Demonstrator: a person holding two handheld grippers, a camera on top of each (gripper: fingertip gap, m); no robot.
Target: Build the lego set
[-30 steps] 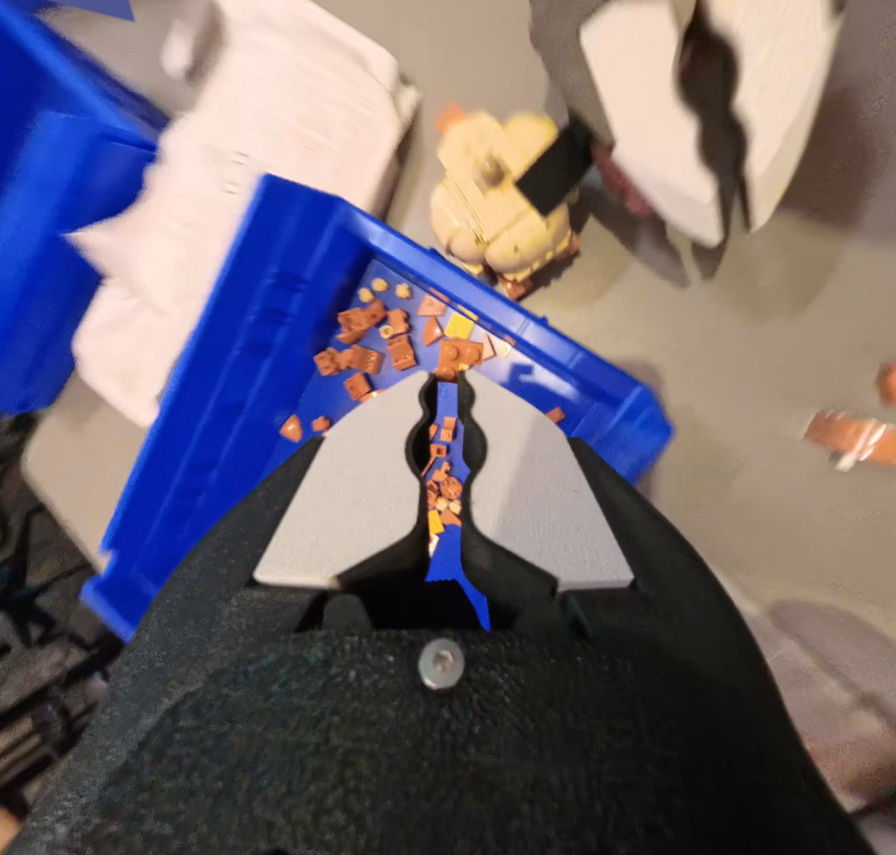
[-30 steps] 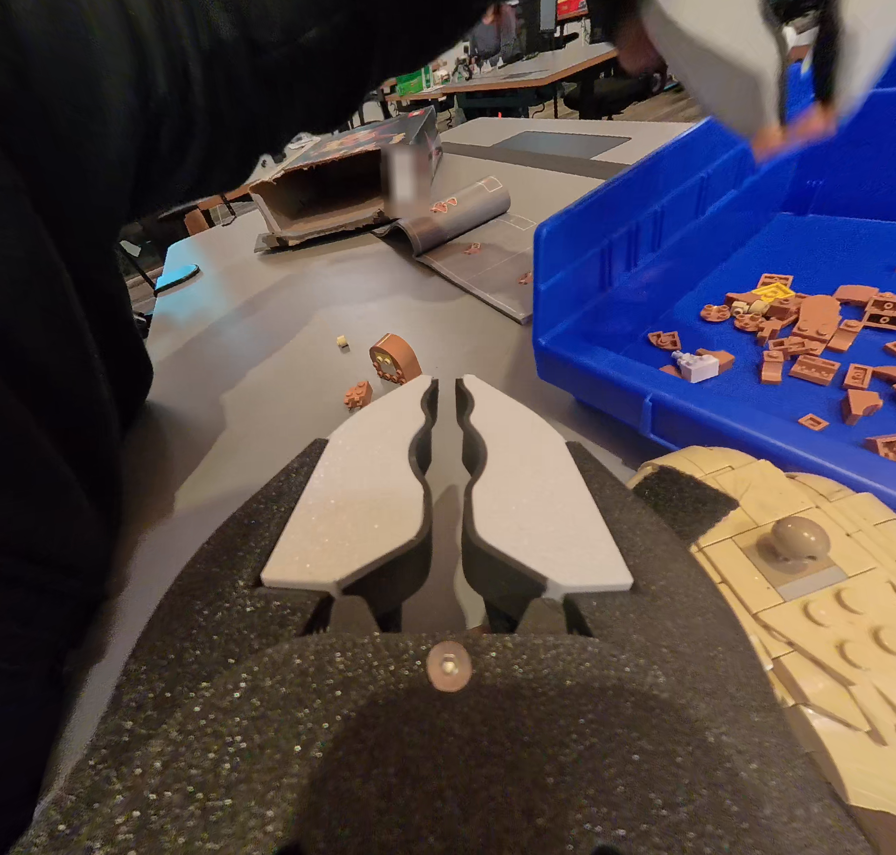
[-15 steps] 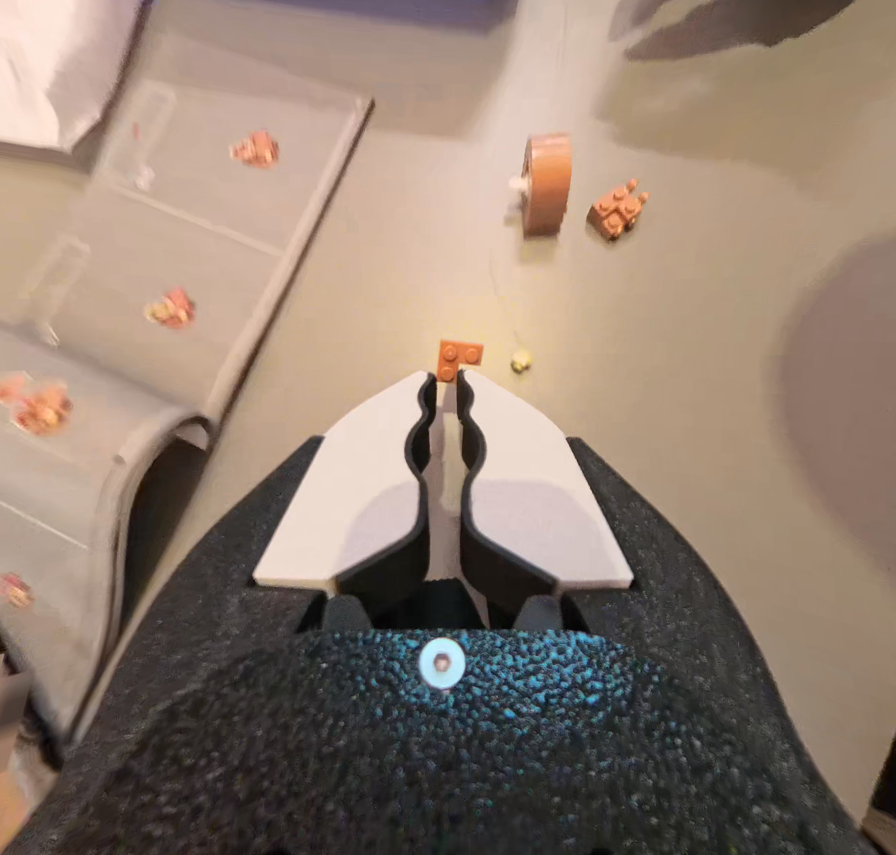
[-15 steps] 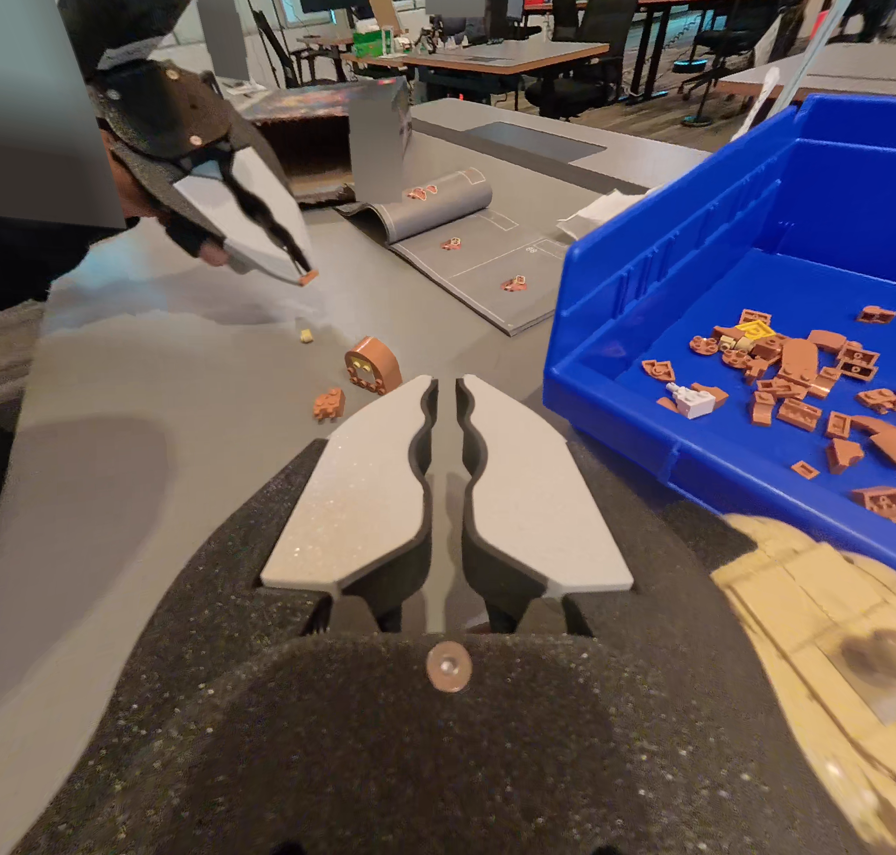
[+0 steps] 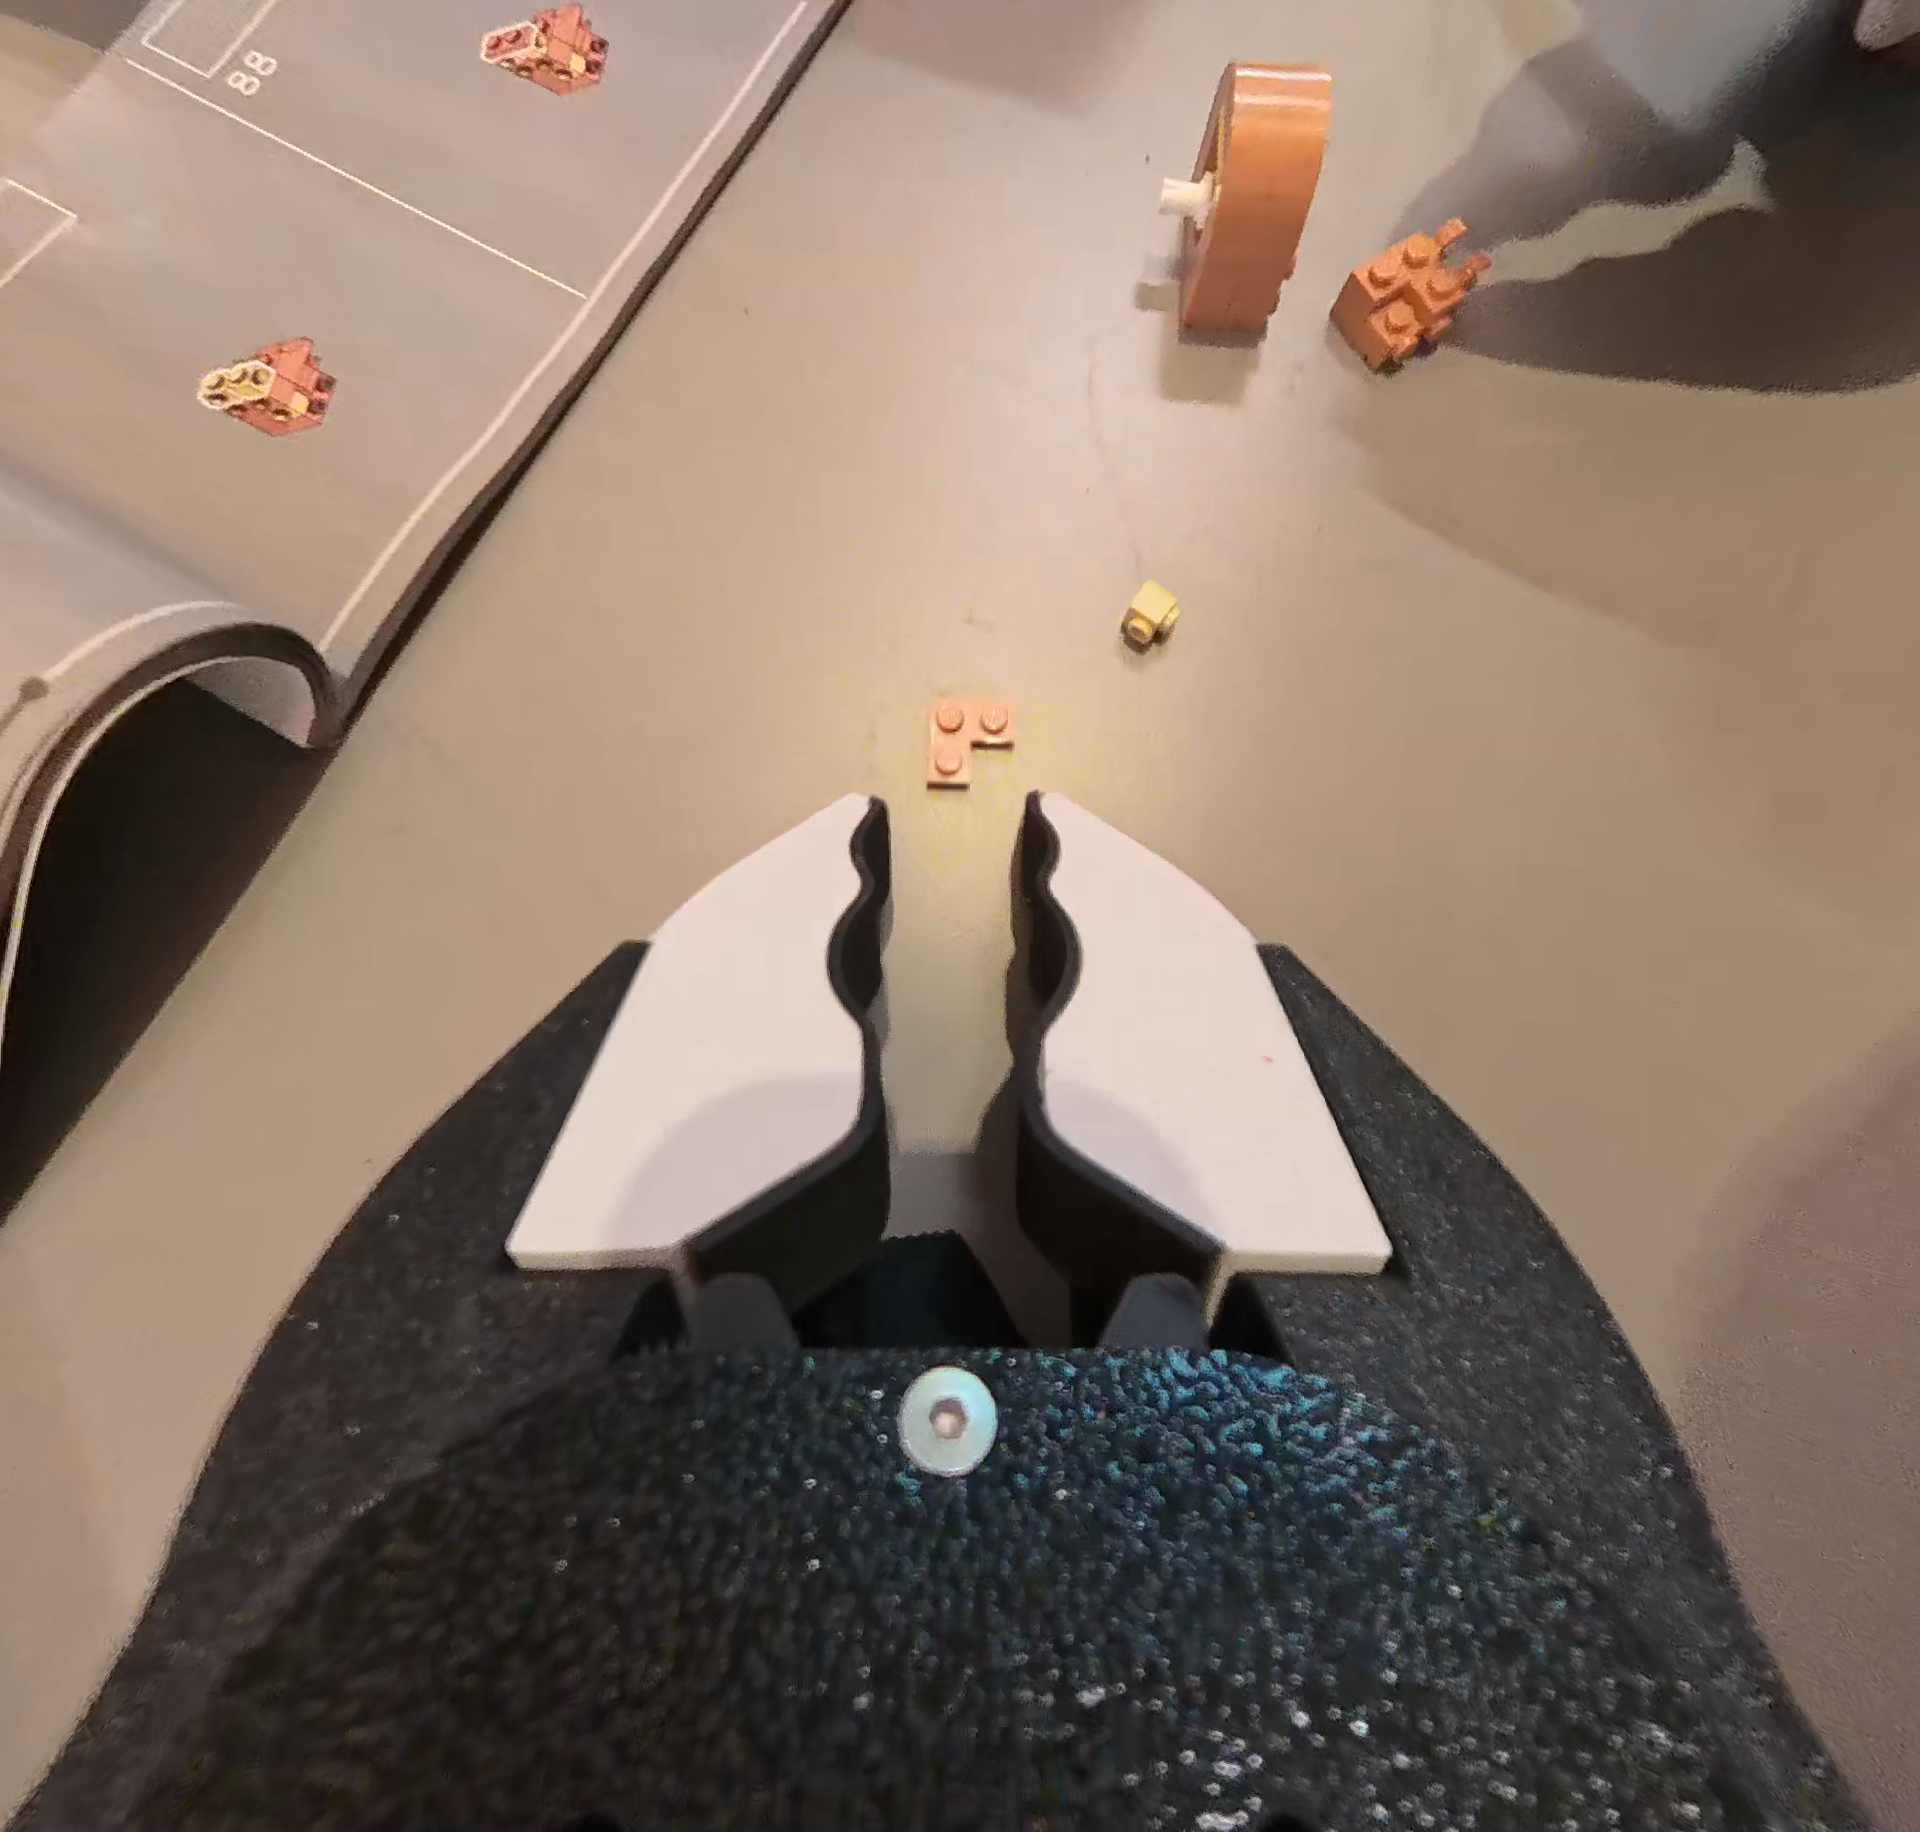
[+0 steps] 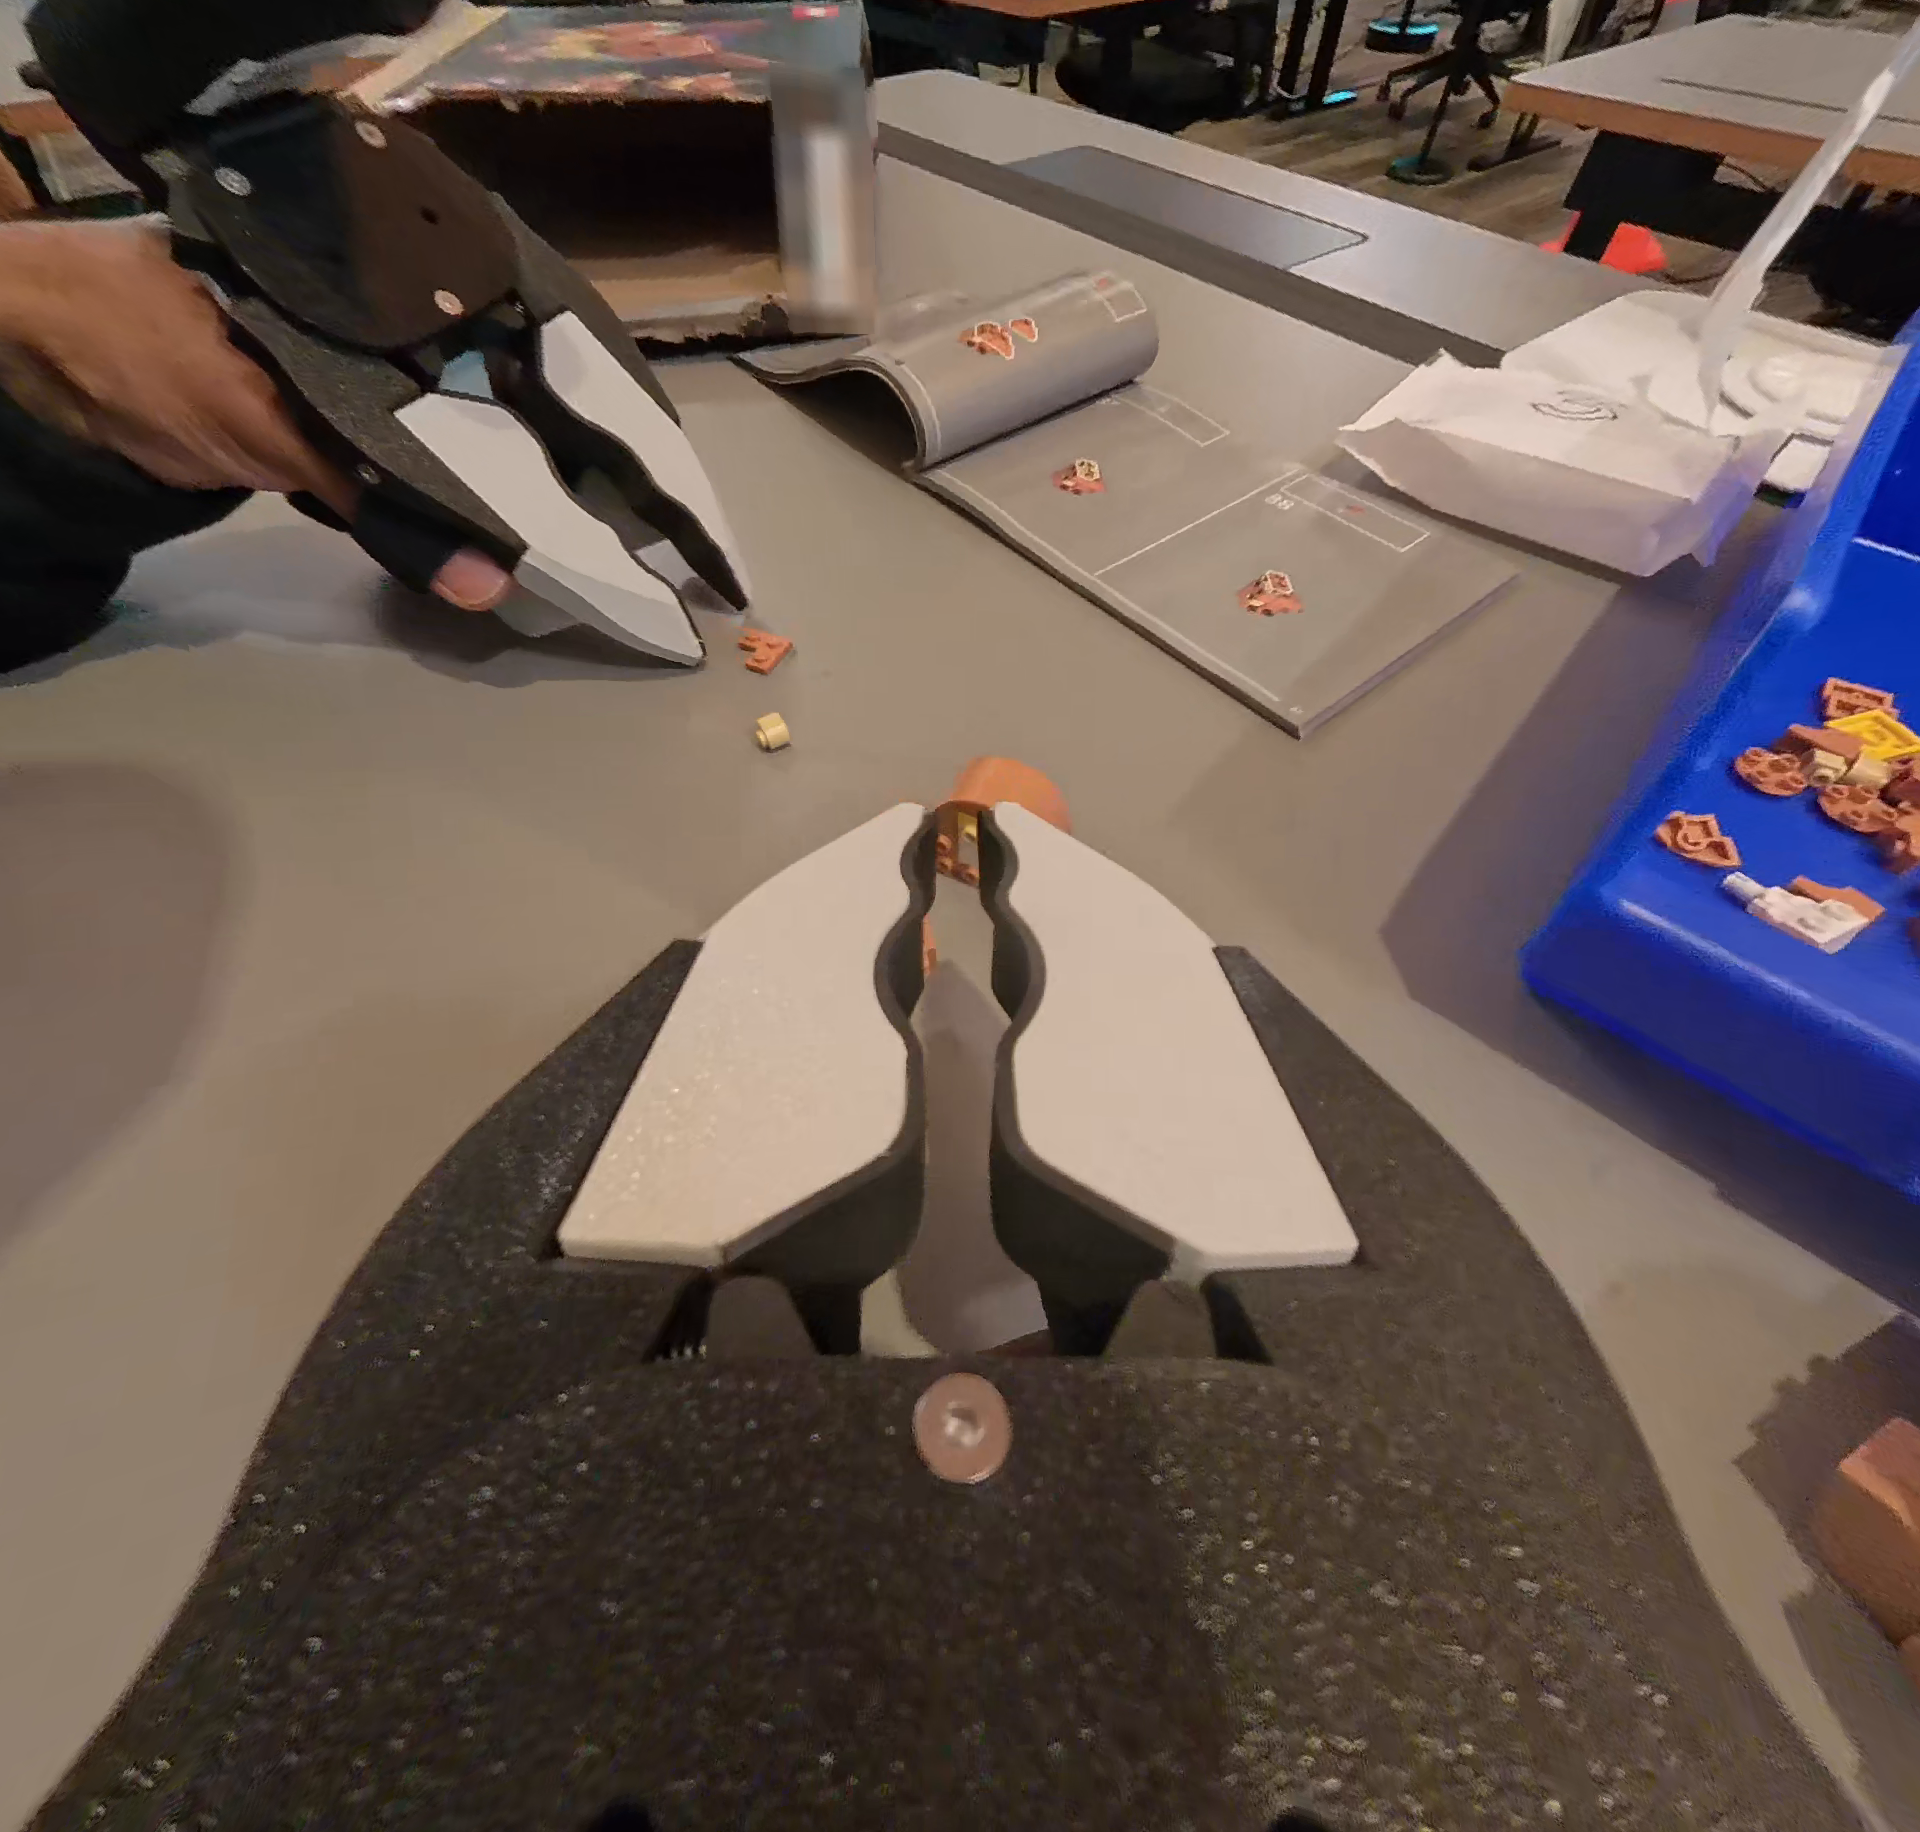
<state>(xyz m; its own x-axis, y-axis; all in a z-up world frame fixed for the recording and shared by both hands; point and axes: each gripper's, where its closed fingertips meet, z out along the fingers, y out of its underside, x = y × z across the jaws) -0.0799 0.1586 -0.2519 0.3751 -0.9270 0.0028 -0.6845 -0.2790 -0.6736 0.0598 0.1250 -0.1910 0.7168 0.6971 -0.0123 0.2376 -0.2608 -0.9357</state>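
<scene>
My left gripper (image 5: pixel 954 806) is open and holds nothing, its tips low over the grey table. A small brown L-shaped plate (image 5: pixel 961 748) lies flat on the table just ahead of the tips, free of both pads; the right wrist view shows it too (image 6: pixel 767 648), beside the left gripper (image 6: pixel 717 629). A tiny tan piece (image 5: pixel 1150 616) lies a little to its right. My right gripper (image 6: pixel 961 821) has its fingers nearly together with nothing between them. A brown arched piece (image 6: pixel 1013 780) stands on the table just beyond its tips; it also shows in the left wrist view (image 5: pixel 1247 203).
A small brown brick cluster (image 5: pixel 1403 302) sits right of the arched piece. An open grey booklet (image 6: pixel 1195 494) lies at the back, with a torn cardboard box (image 6: pixel 623 172) behind it. A blue bin (image 6: pixel 1714 1003) of brown pieces stands at the right, white paper (image 6: pixel 1558 421) behind it. The tiny tan piece (image 5: pixel 1150 616) lies some 4 centimetres from my left tips, 11 centimetres from my right tips.
My left gripper came from over the blue bin to the table with the L-shaped plate in its tips, then opened and left the plate on the table. My right gripper moved up behind the arched piece.
</scene>
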